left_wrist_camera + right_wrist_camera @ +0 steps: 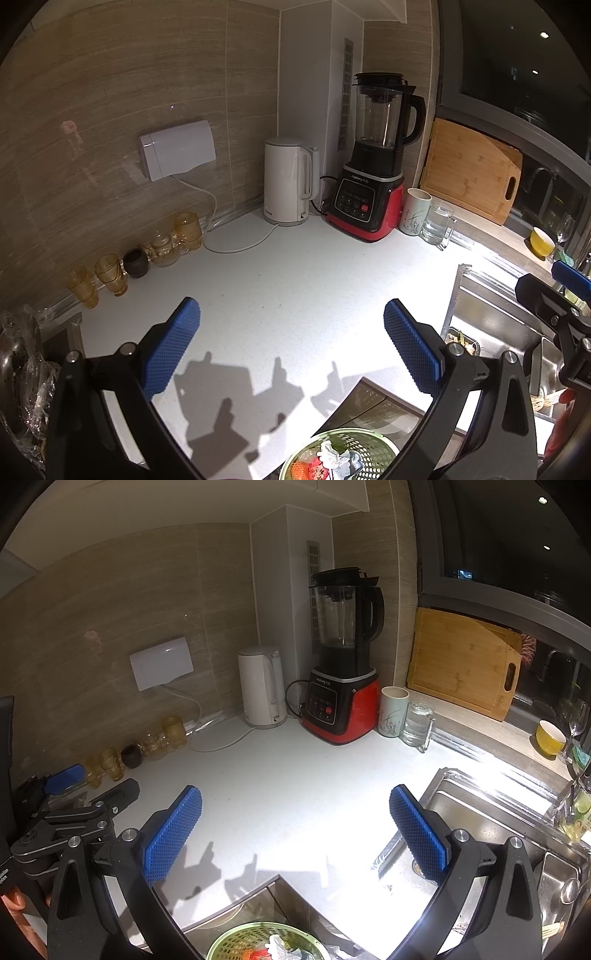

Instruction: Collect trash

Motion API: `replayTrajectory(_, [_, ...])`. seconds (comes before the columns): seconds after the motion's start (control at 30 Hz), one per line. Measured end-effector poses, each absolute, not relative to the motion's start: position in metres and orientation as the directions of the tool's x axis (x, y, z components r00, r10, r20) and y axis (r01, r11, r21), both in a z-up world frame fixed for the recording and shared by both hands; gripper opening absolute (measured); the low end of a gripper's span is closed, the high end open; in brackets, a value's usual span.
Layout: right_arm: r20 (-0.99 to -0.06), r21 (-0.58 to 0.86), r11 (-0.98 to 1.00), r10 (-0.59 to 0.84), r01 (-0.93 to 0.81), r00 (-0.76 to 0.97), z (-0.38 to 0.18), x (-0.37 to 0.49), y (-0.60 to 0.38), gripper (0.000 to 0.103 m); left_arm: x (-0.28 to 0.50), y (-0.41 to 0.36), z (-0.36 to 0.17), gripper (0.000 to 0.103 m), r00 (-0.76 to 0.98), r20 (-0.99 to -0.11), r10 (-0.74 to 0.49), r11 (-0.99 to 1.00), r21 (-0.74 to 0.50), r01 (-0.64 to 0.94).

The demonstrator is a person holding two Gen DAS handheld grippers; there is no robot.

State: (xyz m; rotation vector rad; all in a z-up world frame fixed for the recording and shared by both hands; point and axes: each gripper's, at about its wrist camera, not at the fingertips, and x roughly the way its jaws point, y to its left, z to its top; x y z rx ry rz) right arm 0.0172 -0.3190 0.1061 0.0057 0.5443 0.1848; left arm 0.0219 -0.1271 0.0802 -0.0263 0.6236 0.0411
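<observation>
Nearest the lens, at the bottom edge of both wrist views: a green perforated plastic basket point(341, 456) holding crumpled white paper scraps point(332, 456) plus red and orange bits of trash, likely wrappers. It sits below and near of the white bench point(280, 295), past the bench's near edge, apparently lower than the bench top; what it rests on is cut off.

Left claw point(291, 347): released, blue ribbed pads spread wide, nothing between them, pointing far toward the corner appliances. Right claw point(295, 830): same, spread wide and empty, aimed the same way. The two sit side by side, left one visible at the left edge of the right wrist view, right one at the right edge of the left wrist view.

Key relation: trash basket lies behind and under both claws, on the near side, not ahead of the fingers. In the left view it sits nearer the right pad; in the right view roughly centred. Right claw looks slightly better lined up, a judgement only. The basket is round, so approach angle matters little.

Bench top between the pads is bare white. Stainless steel sink point(491, 823) lies to the right, with small scraps in it that cannot be made out. Red and black blender point(373, 158) and white electric kettle point(290, 181) stand far, well apart from the claws.
</observation>
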Motion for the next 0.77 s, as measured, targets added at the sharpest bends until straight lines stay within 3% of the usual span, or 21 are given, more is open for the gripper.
replayTrajectory(0.4, [-0.520,0.054,0.985,0.166,-0.162,0.838,0.103,0.019,-0.319,0.101,0.027,-0.123,0.077,0.095,0.813,-0.578,0.065,0.998,0.019,-0.067])
replayTrajectory(0.77, [-0.526,0.050,0.988,0.149,-0.144,0.838,0.101,0.017,-0.314,0.101,0.031,-0.117,0.076,0.095,0.804,-0.594,0.006,1.000,-0.006,-0.012])
